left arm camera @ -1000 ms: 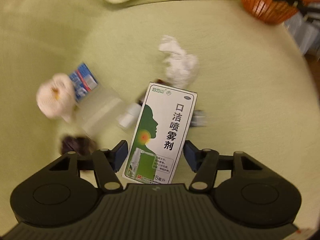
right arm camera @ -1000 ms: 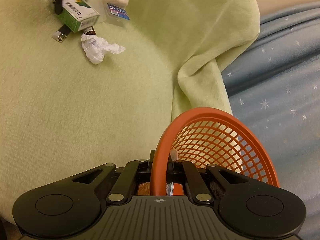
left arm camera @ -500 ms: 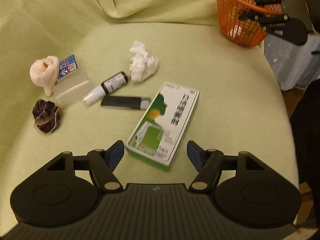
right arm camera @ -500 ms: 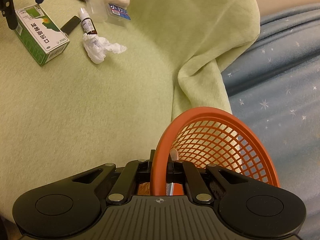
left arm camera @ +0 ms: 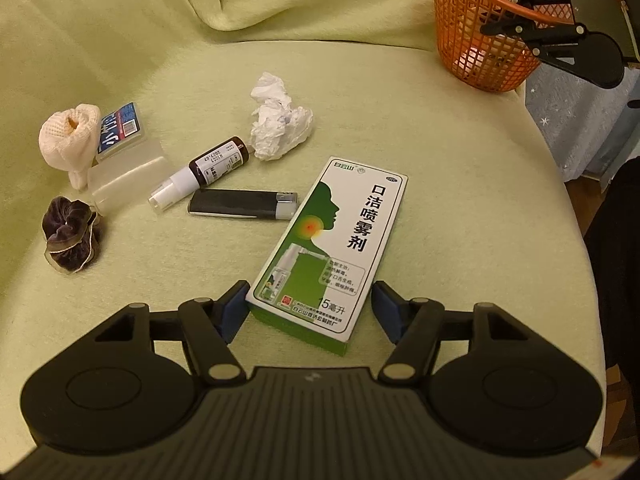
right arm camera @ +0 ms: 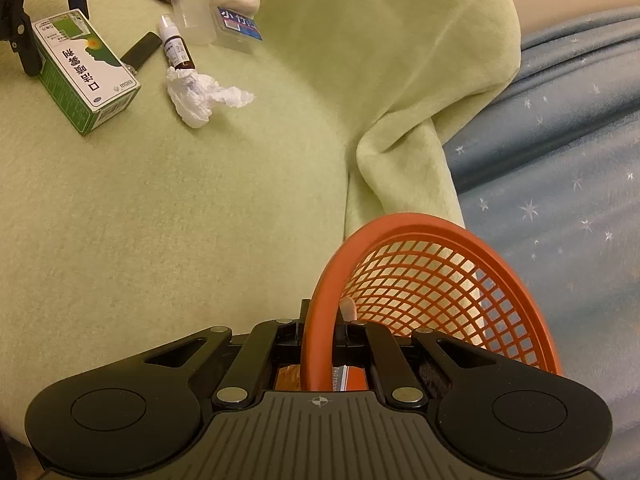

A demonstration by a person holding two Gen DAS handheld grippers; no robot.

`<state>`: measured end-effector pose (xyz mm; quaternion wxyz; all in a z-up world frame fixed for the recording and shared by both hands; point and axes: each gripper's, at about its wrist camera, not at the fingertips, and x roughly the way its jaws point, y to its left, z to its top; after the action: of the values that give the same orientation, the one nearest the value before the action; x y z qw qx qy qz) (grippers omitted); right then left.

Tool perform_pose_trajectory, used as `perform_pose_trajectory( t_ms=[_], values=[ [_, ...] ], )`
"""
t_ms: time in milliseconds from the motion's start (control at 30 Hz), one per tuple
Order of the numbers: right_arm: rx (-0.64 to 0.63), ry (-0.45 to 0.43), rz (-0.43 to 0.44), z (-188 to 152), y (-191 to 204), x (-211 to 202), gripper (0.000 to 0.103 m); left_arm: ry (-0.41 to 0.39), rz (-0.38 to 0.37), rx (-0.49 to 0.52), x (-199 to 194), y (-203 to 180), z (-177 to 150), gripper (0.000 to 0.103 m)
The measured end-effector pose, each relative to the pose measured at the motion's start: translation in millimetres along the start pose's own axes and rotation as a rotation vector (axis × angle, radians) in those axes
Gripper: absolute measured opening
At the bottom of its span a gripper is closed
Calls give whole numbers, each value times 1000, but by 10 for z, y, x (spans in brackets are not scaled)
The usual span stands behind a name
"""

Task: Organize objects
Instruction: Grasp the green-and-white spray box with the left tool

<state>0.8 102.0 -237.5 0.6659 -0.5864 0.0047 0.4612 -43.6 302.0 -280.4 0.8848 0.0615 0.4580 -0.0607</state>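
A green-and-white spray medicine box (left arm camera: 344, 236) lies flat on the pale green blanket (left arm camera: 440, 184). Its near end sits between the fingers of my left gripper (left arm camera: 308, 312). The jaws are closing, with a gap still showing at the right pad, so the box rests free. In the right wrist view the same box (right arm camera: 84, 64) lies at the far left. My right gripper (right arm camera: 320, 328) is shut on the rim of the orange mesh basket (right arm camera: 440, 280). That basket (left arm camera: 472, 52) stands at the far right in the left wrist view.
Beyond the box lie a black lighter (left arm camera: 240, 208), a brown spray bottle (left arm camera: 208, 172), a crumpled tissue (left arm camera: 280, 128), a clear case with a blue label (left arm camera: 120, 132), a white mesh ball (left arm camera: 70, 140) and a dark scrunchie (left arm camera: 70, 232). Blue starred fabric (right arm camera: 540, 160) borders the blanket.
The box was up between the left jaws a second ago; now it lies on the blanket and the view has pulled back. The right gripper and basket have not moved.
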Motion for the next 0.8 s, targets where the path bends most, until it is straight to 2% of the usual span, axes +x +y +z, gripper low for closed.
perform_pose_trajectory(
  t_ms=[200, 800],
  values=[
    [1, 0, 0, 2, -4, 3, 2, 21, -5, 34, -52, -60, 78, 58],
    [6, -2, -2, -3, 3, -16, 2, -70, -60, 68, -337, -149, 364, 51]
  ],
)
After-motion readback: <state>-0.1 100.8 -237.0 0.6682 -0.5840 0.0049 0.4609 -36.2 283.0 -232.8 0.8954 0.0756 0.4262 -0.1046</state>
